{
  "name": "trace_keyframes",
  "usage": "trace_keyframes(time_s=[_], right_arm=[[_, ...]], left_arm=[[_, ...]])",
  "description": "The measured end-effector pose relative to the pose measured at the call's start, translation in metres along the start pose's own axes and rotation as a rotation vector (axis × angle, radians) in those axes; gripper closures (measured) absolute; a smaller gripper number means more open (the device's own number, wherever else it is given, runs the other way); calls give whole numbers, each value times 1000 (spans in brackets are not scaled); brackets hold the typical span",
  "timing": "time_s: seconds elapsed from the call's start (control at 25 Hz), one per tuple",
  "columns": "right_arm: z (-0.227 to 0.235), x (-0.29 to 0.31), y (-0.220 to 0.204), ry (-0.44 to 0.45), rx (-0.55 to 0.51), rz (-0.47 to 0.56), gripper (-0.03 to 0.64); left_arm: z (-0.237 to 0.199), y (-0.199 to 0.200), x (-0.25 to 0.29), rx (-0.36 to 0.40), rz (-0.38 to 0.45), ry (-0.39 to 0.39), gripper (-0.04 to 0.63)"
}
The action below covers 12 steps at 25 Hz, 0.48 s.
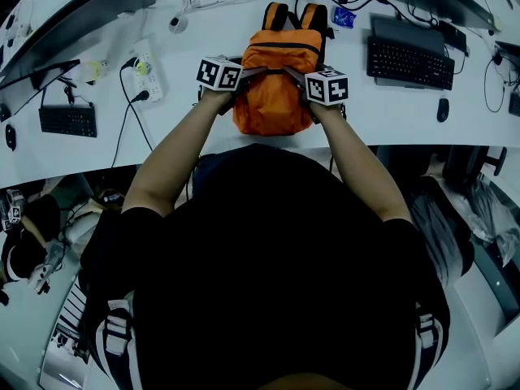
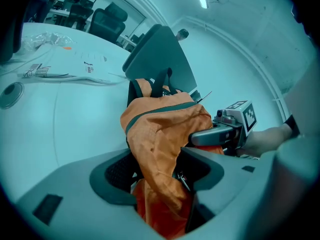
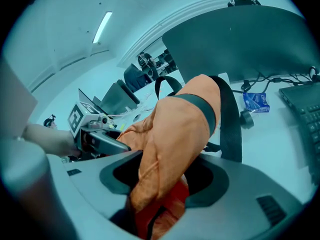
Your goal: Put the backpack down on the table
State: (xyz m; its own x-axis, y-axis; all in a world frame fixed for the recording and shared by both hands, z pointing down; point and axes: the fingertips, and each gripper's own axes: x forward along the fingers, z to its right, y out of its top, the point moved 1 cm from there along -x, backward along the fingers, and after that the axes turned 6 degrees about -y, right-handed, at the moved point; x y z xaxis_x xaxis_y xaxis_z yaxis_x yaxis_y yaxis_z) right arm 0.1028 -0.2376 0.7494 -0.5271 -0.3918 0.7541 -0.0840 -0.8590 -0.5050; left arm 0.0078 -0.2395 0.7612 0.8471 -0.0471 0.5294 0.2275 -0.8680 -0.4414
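An orange backpack (image 1: 272,80) with black straps rests on the white table (image 1: 187,136), straps pointing away from me. My left gripper (image 1: 253,73) is at its left upper side and my right gripper (image 1: 292,73) at its right upper side. In the left gripper view, a fold of the backpack's orange fabric (image 2: 160,129) runs between the left gripper's (image 2: 157,171) wide-standing jaws, with dark gaps showing beside it. The right gripper view shows the same: a ridge of backpack fabric (image 3: 175,129) passes between the right gripper's (image 3: 160,176) spread jaws, and neither pad presses on it.
A black keyboard (image 1: 410,62) and a mouse (image 1: 443,109) lie to the right, and a blue packet (image 1: 344,17) lies behind the backpack. On the left are a power strip (image 1: 146,70) with cables and a second keyboard (image 1: 68,120). Monitors (image 1: 73,23) line the back. The table's front edge (image 1: 106,169) runs just below the grippers.
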Motion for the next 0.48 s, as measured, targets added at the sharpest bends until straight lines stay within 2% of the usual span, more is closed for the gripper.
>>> trace_keyframes(time_s=[0.48], right_arm=[[0, -21, 8, 10, 25, 78, 299]], left_arm=[[1, 4, -24, 30, 53, 68, 293]])
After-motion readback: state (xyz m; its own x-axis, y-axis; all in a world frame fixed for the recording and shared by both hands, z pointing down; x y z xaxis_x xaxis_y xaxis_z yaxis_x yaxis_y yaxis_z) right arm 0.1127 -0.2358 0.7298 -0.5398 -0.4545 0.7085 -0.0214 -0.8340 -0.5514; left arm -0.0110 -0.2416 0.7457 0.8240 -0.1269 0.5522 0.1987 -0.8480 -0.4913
